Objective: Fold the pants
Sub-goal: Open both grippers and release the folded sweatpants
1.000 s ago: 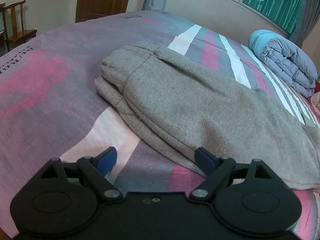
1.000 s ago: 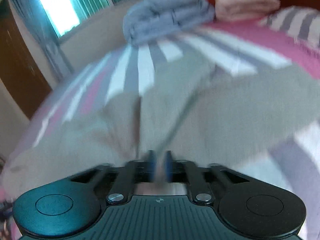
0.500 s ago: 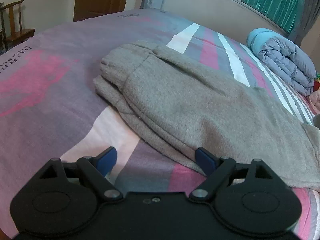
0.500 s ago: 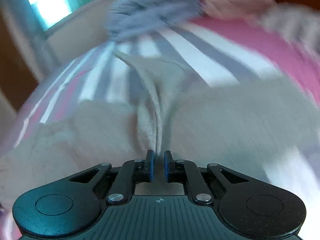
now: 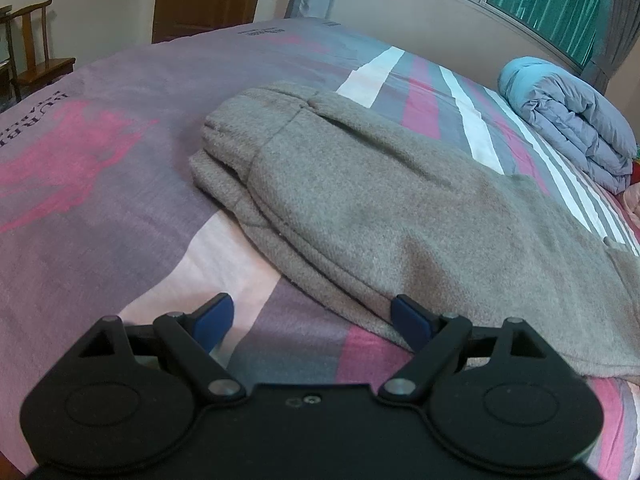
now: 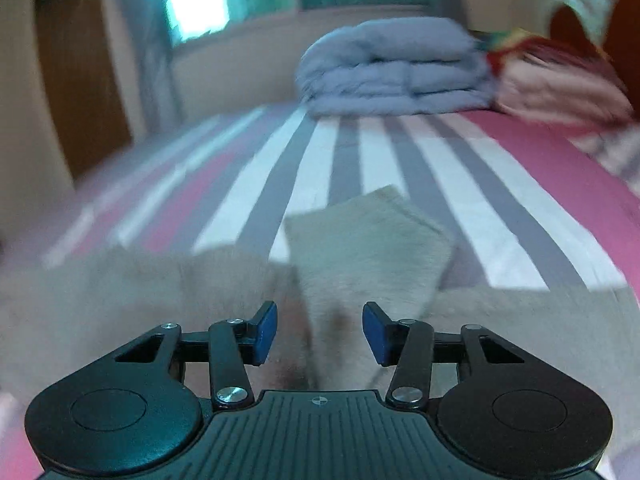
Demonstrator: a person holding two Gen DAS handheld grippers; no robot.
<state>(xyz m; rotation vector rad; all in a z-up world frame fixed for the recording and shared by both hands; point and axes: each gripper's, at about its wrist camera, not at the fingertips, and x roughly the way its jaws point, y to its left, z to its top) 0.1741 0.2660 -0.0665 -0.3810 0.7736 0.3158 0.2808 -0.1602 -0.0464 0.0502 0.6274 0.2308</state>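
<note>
Grey fleece pants [image 5: 392, 216] lie on the striped bed, folded lengthwise, with the cuffs at the far left. My left gripper [image 5: 312, 318] is open and empty at the pants' near edge; its right pad [image 5: 408, 320] touches the fabric. In the blurred right wrist view the pants [image 6: 368, 256] lie just ahead, with a flap of fabric pointing away. My right gripper [image 6: 320, 330] is open just above the cloth and holds nothing.
The bed sheet [image 5: 100, 208] has pink, grey and white stripes. A folded blue-grey duvet [image 5: 568, 120] lies at the head of the bed and shows in the right wrist view [image 6: 396, 72] beside pink bedding [image 6: 560, 84]. A wooden chair [image 5: 36, 56] stands at the left.
My right gripper was shut on the pants' fabric and has opened and let go. The fabric has dropped onto the bed. My left gripper has barely moved.
</note>
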